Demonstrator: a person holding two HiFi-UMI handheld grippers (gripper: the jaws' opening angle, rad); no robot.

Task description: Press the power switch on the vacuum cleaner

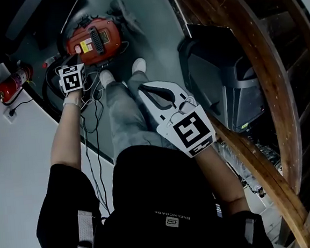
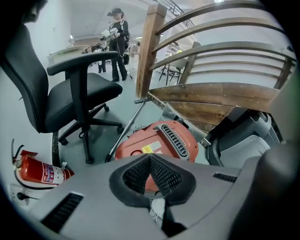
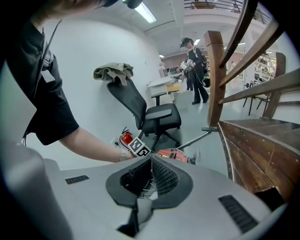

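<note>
The red-orange vacuum cleaner lies on the grey floor ahead of the person's feet, with a black grille and a yellow label on top. I cannot pick out its power switch. My left gripper hovers at the vacuum's near left edge, its marker cube just behind. In the left gripper view the vacuum fills the space just beyond the left gripper, whose jaws are shut on nothing. My right gripper is held higher, over the person's legs, apart from the vacuum. The right gripper is also shut and empty.
A red fire extinguisher lies left of the vacuum by the wall. The metal wand runs back from the vacuum. A black office chair stands beyond. On the right are a curved wooden railing and a black bin. A person stands far off.
</note>
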